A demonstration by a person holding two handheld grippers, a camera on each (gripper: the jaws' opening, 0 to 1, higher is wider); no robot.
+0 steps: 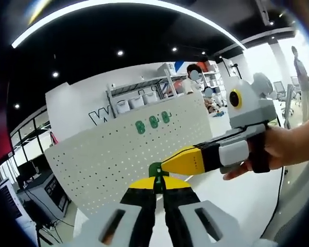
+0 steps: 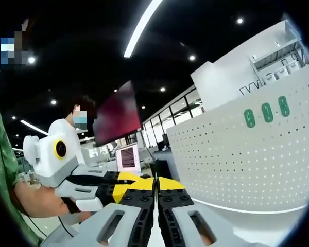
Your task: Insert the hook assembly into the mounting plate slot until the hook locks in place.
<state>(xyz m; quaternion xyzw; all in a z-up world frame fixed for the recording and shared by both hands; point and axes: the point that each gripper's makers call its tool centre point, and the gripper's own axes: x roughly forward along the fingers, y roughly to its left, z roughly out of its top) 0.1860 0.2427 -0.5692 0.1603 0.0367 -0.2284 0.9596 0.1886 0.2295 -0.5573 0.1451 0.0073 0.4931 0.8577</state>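
In the left gripper view, the left gripper (image 1: 157,181) has its fingers closed on a small green hook (image 1: 155,170), held in open air before a white pegboard (image 1: 108,154). The right gripper (image 1: 167,163) comes in from the right and touches the hook; whether it grips cannot be told. Three green hooks (image 1: 153,122) already sit in a row near the pegboard's top edge.
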